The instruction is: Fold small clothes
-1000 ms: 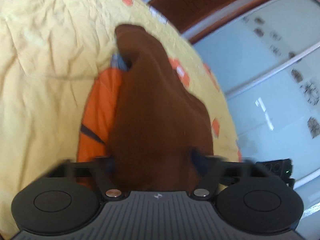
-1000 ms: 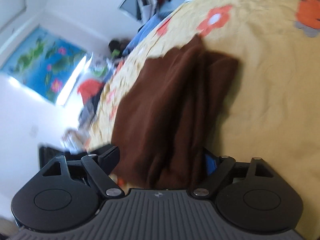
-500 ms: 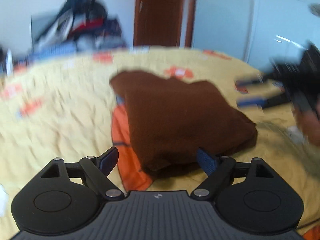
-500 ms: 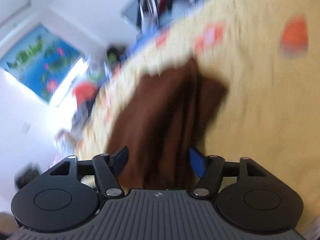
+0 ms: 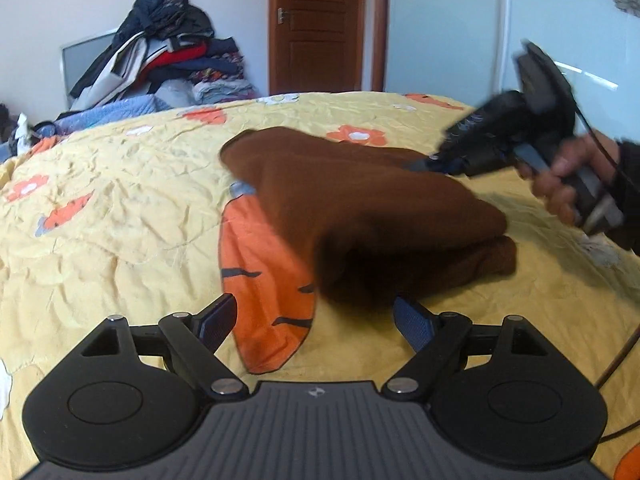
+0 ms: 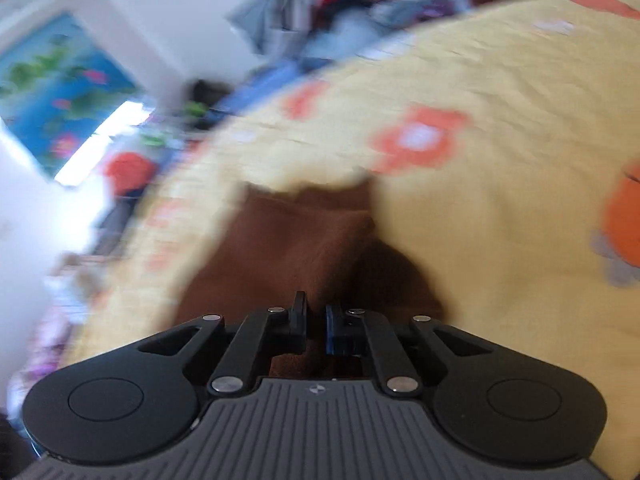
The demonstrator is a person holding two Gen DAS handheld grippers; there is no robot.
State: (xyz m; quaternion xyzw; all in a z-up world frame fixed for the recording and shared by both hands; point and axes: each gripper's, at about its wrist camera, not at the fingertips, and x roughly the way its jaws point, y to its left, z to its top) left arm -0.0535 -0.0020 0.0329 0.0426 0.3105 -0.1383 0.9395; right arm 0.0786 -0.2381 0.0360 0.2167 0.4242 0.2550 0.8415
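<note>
Two layers of folded dark-brown fleece garment (image 5: 360, 208) lie on yellow flowered quilt (image 5: 120, 220). Left gripper (image 5: 314, 318) spread wide, empty, just short of near edge. Right gripper (image 6: 316, 318) just closed; whether it pinches fleece, cannot tell. Advise: confirm pinch, draw edge level, avoid bunching.

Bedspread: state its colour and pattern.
The bedspread is yellow with orange flowers and carrots; clearest in the left wrist view.

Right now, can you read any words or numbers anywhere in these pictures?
No words or numbers can be read.
Left hand-held gripper: only a small moulded emblem on its grey body, no letters.
Right hand-held gripper: the same small emblem, no letters.
Bedspread: orange flowers and carrots, no writing.
Wardrobe doors: flower drawings only.
Blue picture: blurred, no text to make out.
</note>
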